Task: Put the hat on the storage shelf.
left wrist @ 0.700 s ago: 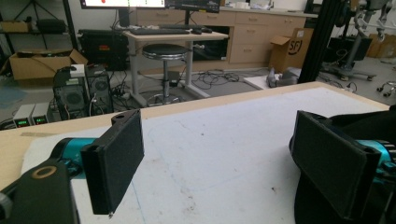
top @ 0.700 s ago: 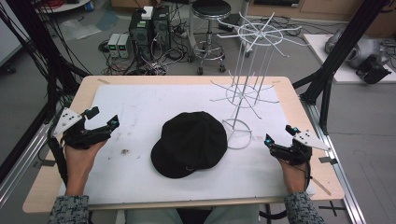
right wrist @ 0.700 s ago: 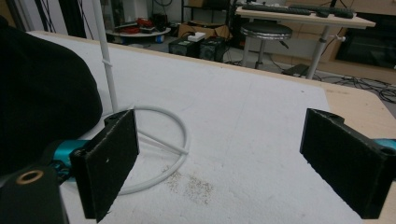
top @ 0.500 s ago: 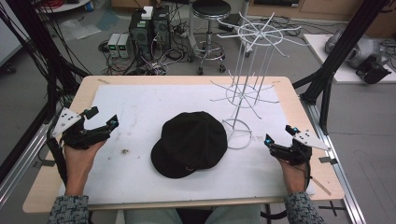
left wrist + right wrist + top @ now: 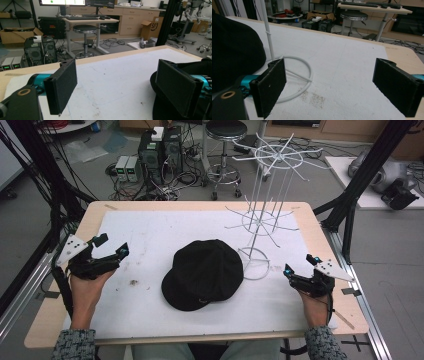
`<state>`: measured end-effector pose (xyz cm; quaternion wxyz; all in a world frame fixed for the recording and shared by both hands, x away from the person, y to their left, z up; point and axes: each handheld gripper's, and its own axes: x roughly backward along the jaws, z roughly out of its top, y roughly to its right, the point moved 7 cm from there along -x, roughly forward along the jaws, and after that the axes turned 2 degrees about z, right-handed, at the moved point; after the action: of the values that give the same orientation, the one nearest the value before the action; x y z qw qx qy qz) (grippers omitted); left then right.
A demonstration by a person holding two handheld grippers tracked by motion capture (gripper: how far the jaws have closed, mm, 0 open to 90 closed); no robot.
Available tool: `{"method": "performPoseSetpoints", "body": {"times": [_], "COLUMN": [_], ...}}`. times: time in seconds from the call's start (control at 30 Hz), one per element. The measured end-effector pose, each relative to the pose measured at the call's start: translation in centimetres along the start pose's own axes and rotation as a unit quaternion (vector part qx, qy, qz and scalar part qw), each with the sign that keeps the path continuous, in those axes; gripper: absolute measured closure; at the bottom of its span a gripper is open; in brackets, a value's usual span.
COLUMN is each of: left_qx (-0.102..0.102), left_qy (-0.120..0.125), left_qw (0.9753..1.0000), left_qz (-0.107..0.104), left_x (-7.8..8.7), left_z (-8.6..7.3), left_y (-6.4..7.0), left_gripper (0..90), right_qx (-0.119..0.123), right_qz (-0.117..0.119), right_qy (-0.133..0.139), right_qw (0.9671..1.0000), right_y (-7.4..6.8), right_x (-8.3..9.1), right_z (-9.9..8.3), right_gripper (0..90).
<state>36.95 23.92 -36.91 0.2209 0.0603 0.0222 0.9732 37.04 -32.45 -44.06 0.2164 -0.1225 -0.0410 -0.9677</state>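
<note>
The cap [image 5: 203, 274] lies mid-table on the white sheet [image 5: 150, 230], just beside the rack's [image 5: 266, 200] ring base (touching or not, unclear). The 2 grippers flank it, well apart: left gripper [image 5: 111, 245] and right gripper [image 5: 299, 264] both have jaws spread wide, holding nothing.

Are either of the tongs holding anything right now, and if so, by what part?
Nothing is held. Left tongs and right tongs are both open, apart from the black cap.
</note>
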Motion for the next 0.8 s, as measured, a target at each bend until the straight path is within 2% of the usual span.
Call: {"method": "performPoseSetpoints", "body": {"times": [0.13,0.43,0.53,0.63,0.73,0.8], "left_qx": [-0.002,-0.015,-0.019,-0.034,-0.063,-0.07], "left_qy": [0.005,0.0,0.003,0.007,-0.011,-0.015], "left_qw": [0.9999,0.9995,0.9989,0.9971,0.994,0.9925], "left_qz": [-0.009,-0.029,-0.044,-0.068,-0.088,-0.099], "left_x": [-0.2,-0.9,-1.4,-2.0,-3.1,-3.9], "left_z": [0.4,0.8,1.1,1.5,1.7,2.0], "left_y": [0.6,1.9,2.5,3.6,4.8,5.6], "left_gripper": [17.9,17.9,17.9,18.2,18.1,18.1], "right_qx": [0.003,0.004,0.001,-0.003,-0.002,0.0], "right_qz": [0.002,0.0,-0.001,-0.003,-0.004,-0.004], "right_qy": [0.0,-0.001,0.002,0.005,0.005,0.005], "right_qw": [1.0,1.0,1.0,1.0,1.0,1.0], "right_y": [-0.1,-0.1,0.0,0.1,0.1,0.2], "right_x": [0.1,0.1,0.2,0.3,0.3,0.2], "right_z": [0.0,0.0,0.1,0.1,0.1,0.1], "right_gripper": [10.8,10.8,10.8,10.8,10.8,10.8]}}
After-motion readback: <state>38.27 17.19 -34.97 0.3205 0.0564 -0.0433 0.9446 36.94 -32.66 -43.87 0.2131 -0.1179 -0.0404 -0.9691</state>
